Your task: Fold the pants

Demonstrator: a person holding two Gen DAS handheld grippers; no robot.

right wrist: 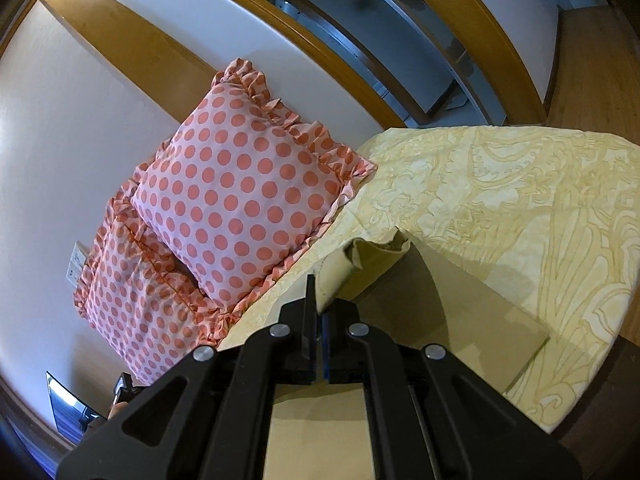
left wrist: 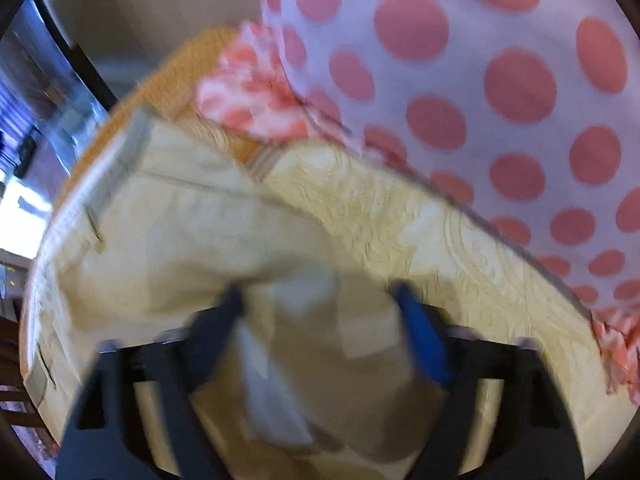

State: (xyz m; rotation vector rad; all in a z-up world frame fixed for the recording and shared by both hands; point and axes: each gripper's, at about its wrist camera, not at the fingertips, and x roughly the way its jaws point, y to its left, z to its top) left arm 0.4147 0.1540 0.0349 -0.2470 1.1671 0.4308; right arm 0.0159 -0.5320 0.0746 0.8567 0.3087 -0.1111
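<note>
While pants [right wrist: 460, 312] lie on bedspread [right wrist: 520, 184], R tongs [right wrist: 318, 304] pinch hem; L tongs [left wrist: 320, 304] wide.

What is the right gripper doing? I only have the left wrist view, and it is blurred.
Observer: The right gripper has its jaws shut on a curled-up edge of the pants.
Operator: How many pillows? I see one.
Observer: Two: one spotted pillow leans on a second pillow by the wall.
Operator: Is the rest of the pants flat?
Observer: Yes, beyond the held edge it lies flat on the yellow bedspread.
</note>
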